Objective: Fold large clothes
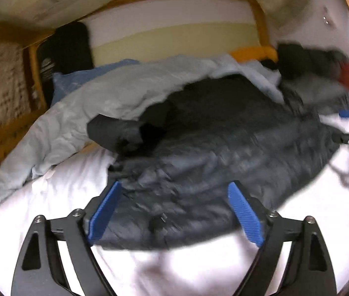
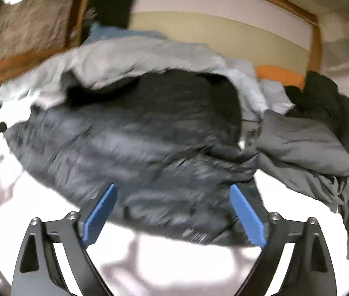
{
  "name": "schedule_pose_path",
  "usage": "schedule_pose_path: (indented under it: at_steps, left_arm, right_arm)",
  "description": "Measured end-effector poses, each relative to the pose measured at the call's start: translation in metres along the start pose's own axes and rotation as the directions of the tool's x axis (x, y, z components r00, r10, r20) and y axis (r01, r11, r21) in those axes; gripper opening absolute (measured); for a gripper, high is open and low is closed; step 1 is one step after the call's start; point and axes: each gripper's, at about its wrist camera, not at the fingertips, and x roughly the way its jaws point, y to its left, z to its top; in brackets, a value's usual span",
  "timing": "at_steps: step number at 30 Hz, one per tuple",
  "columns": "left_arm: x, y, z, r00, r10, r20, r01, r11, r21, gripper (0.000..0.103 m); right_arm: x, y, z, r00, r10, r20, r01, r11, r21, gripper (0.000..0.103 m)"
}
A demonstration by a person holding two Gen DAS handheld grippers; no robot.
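A dark quilted puffer jacket (image 1: 223, 138) lies spread across the white bed sheet (image 1: 58, 197), with one sleeve (image 1: 115, 130) bunched at its left. My left gripper (image 1: 174, 187) hovers at the jacket's near hem, open; the blue pads (image 1: 105, 209) stand wide apart and do not press on the cloth. In the right wrist view the same jacket (image 2: 137, 143) fills the middle. My right gripper (image 2: 173, 188) is also open over the near hem, its blue pads (image 2: 247, 217) well apart. Each gripper shows at the edge of the other's view. Both views are motion-blurred.
A pale grey duvet (image 1: 88, 103) is heaped behind the jacket, with a blue pillow (image 1: 75, 79) beyond it. A grey garment (image 2: 305, 148) and black clothes (image 2: 317, 93) are piled at the right. An orange cloth (image 2: 278, 74) and a wooden frame (image 1: 260, 19) lie by the far wall.
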Motion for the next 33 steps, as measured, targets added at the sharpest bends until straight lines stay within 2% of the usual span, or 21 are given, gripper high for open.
schedule_pose_path:
  at_steps: [2, 5, 8, 12, 16, 19, 22, 24, 25, 26, 27, 28, 29, 30, 33]
  left_arm:
    - [-0.001, -0.012, -0.004, 1.0, -0.008, -0.017, 0.008, 1.0, 0.029, 0.089]
    - [0.0, -0.025, -0.007, 1.0, -0.012, -0.019, 0.014, 0.998, 0.069, 0.103]
    - [0.002, -0.035, -0.008, 0.999, -0.032, -0.043, 0.037, 0.994, 0.103, 0.103]
    - [0.022, -0.042, -0.018, 0.99, -0.047, -0.133, 0.064, 0.99, 0.125, 0.103]
    - [0.041, -0.049, -0.031, 0.973, -0.058, -0.224, 0.098, 0.981, 0.17, 0.103]
    - [0.045, -0.044, -0.03, 0.973, -0.053, -0.223, 0.086, 0.986, 0.141, 0.103]
    - [0.049, -0.04, -0.027, 0.98, 0.025, -0.196, 0.008, 0.986, 0.167, 0.103]
    - [0.054, -0.036, -0.027, 0.978, 0.083, -0.19, -0.049, 0.983, 0.174, 0.102]
    - [0.057, -0.032, -0.027, 0.977, 0.086, -0.195, -0.054, 0.985, 0.163, 0.099]
    - [0.06, -0.027, -0.028, 0.976, 0.07, -0.205, -0.042, 0.989, 0.141, 0.085]
    - [0.062, -0.022, -0.029, 0.975, 0.061, -0.215, -0.036, 0.992, 0.119, 0.065]
    - [0.064, -0.019, -0.03, 0.972, 0.074, -0.221, -0.052, 0.993, 0.105, 0.053]
    - [0.064, -0.017, -0.03, 0.969, 0.098, -0.225, -0.077, 0.992, 0.102, 0.03]
    - [0.063, -0.015, -0.031, 0.969, 0.099, -0.226, -0.077, 0.992, 0.103, 0.023]
    - [0.044, -0.014, -0.023, 0.975, 0.099, -0.201, -0.084, 0.993, 0.079, 0.016]
  right_arm:
    - [-0.004, 0.018, -0.013, 0.999, -0.034, 0.007, 0.034, 0.997, -0.066, 0.102]
    - [-0.002, 0.042, -0.026, 0.997, -0.077, -0.007, 0.074, 0.983, -0.168, 0.102]
    - [0.001, 0.052, -0.033, 0.992, -0.128, -0.002, 0.124, 0.964, -0.237, 0.102]
    - [0.009, 0.06, -0.042, 0.973, -0.229, -0.015, 0.212, 0.921, -0.326, 0.102]
    - [0.015, 0.055, -0.04, 0.967, -0.255, -0.022, 0.236, 0.92, -0.314, 0.102]
    - [0.023, 0.049, -0.036, 0.963, -0.268, -0.032, 0.248, 0.925, -0.29, 0.102]
    - [0.032, 0.038, -0.033, 0.967, -0.249, -0.052, 0.229, 0.941, -0.248, 0.102]
    - [0.037, 0.028, -0.031, 0.972, -0.225, -0.071, 0.206, 0.956, -0.209, 0.102]
    - [0.038, 0.024, -0.031, 0.975, -0.208, -0.079, 0.191, 0.964, -0.186, 0.102]
    - [0.039, 0.02, -0.032, 0.978, -0.192, -0.083, 0.176, 0.97, -0.165, 0.093]
    - [0.04, 0.016, -0.032, 0.979, -0.186, -0.086, 0.172, 0.974, -0.148, 0.08]
    - [0.043, 0.011, -0.031, 0.975, -0.2, -0.099, 0.187, 0.973, -0.133, 0.046]
    - [0.046, 0.008, -0.032, 0.969, -0.22, -0.117, 0.206, 0.971, -0.121, 0.035]
    - [0.046, 0.004, -0.032, 0.973, -0.198, -0.119, 0.186, 0.977, -0.103, 0.034]
    - [0.033, 0.003, -0.03, 0.98, -0.165, -0.114, 0.156, 0.984, -0.09, 0.027]
